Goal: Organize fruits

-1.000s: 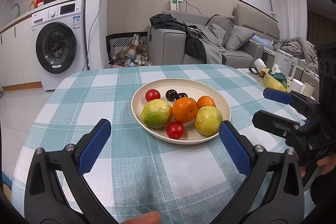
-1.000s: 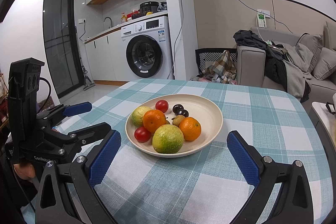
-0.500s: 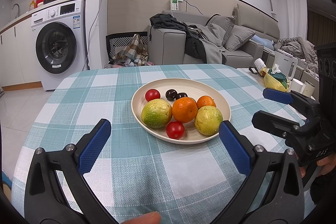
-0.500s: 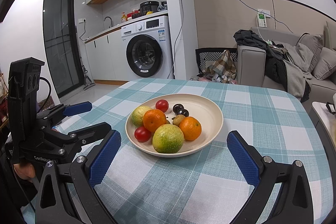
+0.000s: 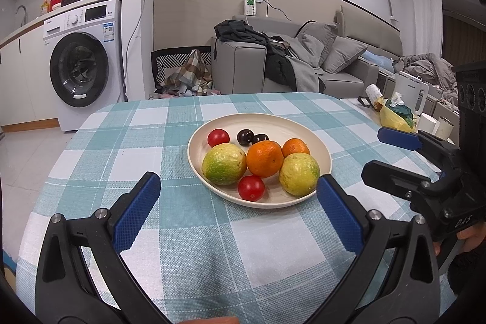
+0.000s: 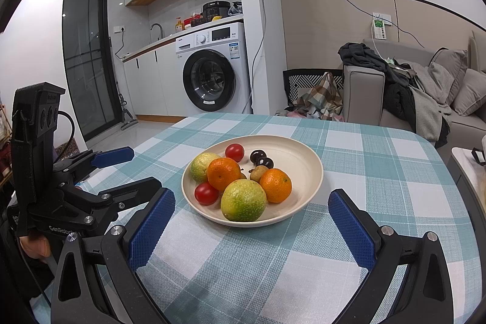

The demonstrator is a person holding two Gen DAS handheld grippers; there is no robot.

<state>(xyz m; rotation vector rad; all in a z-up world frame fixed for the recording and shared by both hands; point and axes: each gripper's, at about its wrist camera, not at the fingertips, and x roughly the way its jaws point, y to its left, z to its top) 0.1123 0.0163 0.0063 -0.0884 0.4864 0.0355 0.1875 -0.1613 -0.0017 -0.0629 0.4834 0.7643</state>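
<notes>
A cream plate sits mid-table and holds two green-yellow fruits, two oranges, two red tomatoes and two dark cherries. A small brownish fruit shows only in the right wrist view. My left gripper hovers open just short of the plate's near rim, nothing between its blue pads. My right gripper is open too, facing the plate from the other side, and appears at the right edge of the left wrist view.
The table wears a teal and white checked cloth. A side stand with a yellow bag, white kettle and cups lies right of the table. A washing machine and grey sofa stand beyond.
</notes>
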